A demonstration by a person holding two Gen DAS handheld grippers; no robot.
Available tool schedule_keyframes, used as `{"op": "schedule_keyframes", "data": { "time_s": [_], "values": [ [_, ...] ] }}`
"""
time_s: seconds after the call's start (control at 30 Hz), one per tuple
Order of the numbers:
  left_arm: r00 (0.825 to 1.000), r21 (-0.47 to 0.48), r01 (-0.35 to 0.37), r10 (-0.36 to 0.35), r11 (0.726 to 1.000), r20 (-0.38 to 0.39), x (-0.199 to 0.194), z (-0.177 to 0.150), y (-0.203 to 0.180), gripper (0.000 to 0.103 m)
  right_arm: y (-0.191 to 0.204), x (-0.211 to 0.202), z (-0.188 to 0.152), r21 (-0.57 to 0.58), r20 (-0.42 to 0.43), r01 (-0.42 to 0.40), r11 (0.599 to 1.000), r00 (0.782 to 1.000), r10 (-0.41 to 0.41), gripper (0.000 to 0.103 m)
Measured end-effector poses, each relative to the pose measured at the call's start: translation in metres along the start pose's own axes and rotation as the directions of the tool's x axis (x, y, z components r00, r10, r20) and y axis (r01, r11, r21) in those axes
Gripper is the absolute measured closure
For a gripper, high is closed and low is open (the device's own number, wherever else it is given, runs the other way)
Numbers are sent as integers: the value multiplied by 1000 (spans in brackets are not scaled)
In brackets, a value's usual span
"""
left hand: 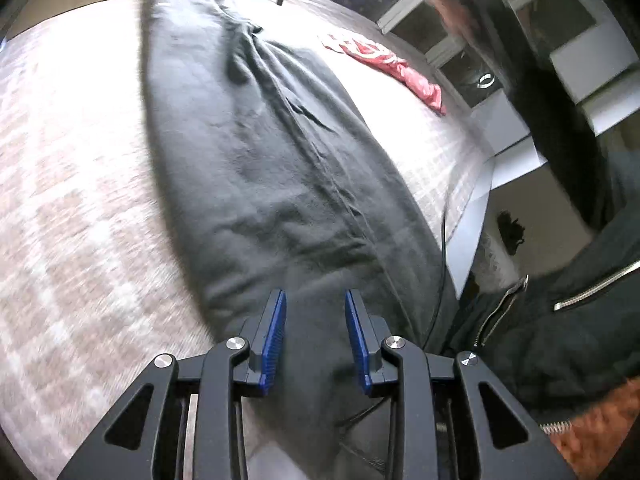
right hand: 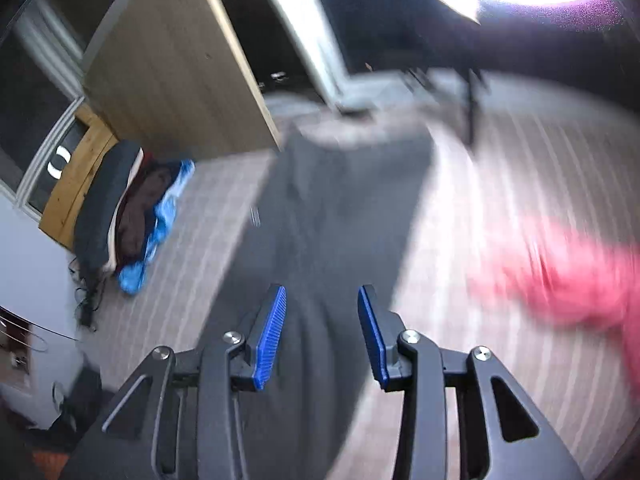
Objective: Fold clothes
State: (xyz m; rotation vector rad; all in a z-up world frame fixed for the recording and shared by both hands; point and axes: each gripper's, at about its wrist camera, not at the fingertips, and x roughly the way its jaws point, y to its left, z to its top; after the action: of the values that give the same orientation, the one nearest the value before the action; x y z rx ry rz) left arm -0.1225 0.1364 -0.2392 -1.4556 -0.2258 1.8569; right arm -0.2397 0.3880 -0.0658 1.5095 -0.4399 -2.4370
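A long dark grey garment (left hand: 256,152) lies stretched out along the bed, folded lengthwise with a seam down its middle. It also shows in the right wrist view (right hand: 340,208), blurred. My left gripper (left hand: 315,300) is open, its blue pads apart just above the near end of the grey garment. My right gripper (right hand: 322,294) is open above the other end of the same garment, holding nothing. A red and white garment (left hand: 384,64) lies crumpled near the bed's far right edge; it appears as a red blur in the right wrist view (right hand: 568,276).
The bed cover (left hand: 80,160) is light checked fabric. A pile of dark, maroon and blue clothes (right hand: 136,216) lies at the bed's head by a wooden headboard (right hand: 76,172). The person's black zipped jacket (left hand: 560,320) is at right. The bed edge (left hand: 476,208) drops off there.
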Motion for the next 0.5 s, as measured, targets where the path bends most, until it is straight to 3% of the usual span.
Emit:
{"op": "schedule_keyframes", "data": {
  "time_s": [0.13,0.27,0.37,0.5],
  "values": [
    [999,-9,-44,44,999,-6,-17,-8,4,74,-25,-25,-99,169,-3,-25,985,1000,26,66],
    [993,-51,-115,115,992,0,-37,-34,0,74,-30,-61,-180,290,47,-92,953,995,82,66],
    [987,-106,-158,160,982,12,-51,-64,-7,74,-16,-77,-237,315,65,-142,938,990,128,66],
    [986,-177,-160,166,971,23,-51,-106,-20,74,4,-68,-309,312,16,-181,933,983,185,66]
  ]
}}
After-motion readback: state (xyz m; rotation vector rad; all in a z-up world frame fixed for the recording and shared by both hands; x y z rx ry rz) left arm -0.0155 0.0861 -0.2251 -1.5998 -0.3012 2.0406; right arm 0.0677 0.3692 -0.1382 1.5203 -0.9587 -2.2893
